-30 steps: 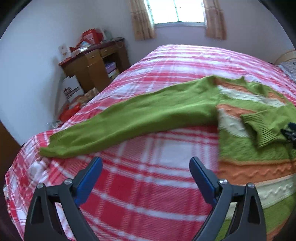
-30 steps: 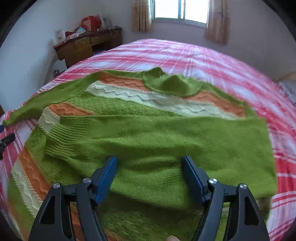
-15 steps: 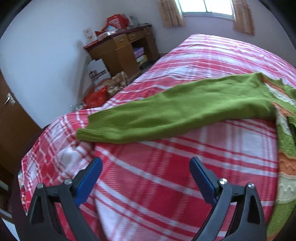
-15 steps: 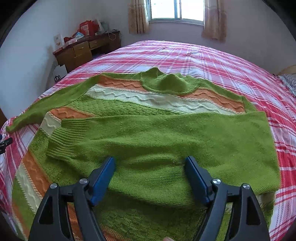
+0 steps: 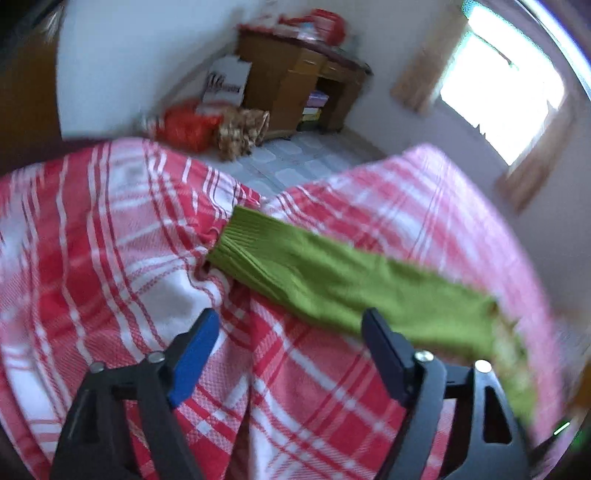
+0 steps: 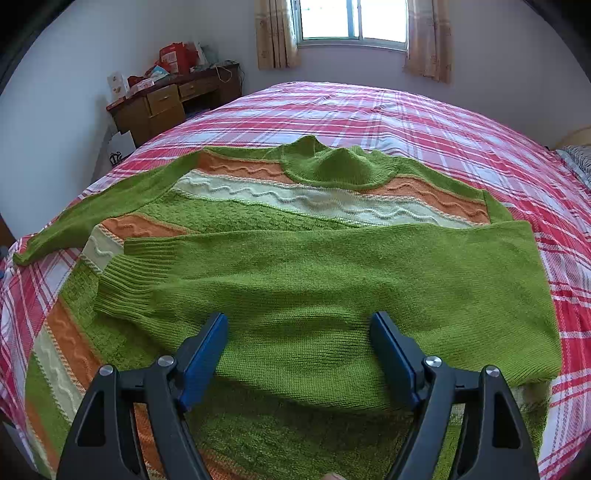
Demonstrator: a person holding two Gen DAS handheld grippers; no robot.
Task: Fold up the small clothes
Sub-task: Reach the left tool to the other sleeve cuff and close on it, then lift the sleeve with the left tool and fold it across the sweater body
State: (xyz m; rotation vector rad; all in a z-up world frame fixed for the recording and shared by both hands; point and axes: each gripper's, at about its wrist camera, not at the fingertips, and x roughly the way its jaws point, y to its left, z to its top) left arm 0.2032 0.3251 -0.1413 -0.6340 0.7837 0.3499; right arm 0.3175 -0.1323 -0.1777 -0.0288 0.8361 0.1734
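A green sweater [image 6: 258,218] with orange and cream stripes lies flat on the red plaid bed [image 6: 406,118]. Its right sleeve [image 6: 332,280] is folded across the body. Its left sleeve [image 6: 92,210] stretches out toward the bed's left edge. In the left wrist view that sleeve [image 5: 332,280] runs across the frame with its ribbed cuff [image 5: 236,243] near the bed corner. My left gripper [image 5: 290,332] is open and empty just short of the sleeve. My right gripper [image 6: 299,332] is open and empty above the folded sleeve.
A wooden desk [image 6: 166,107] with clutter stands by the left wall. Red bags [image 5: 184,127] and a white box [image 5: 227,83] lie on the floor beside the desk [image 5: 295,81]. The bed edge [image 5: 236,192] drops off behind the cuff. A window [image 6: 351,22] is at the back.
My left gripper has swung left and closer to the cuff end of the outstretched sleeve; the view is blurred. My right gripper has barely moved, a little back from the sweater.
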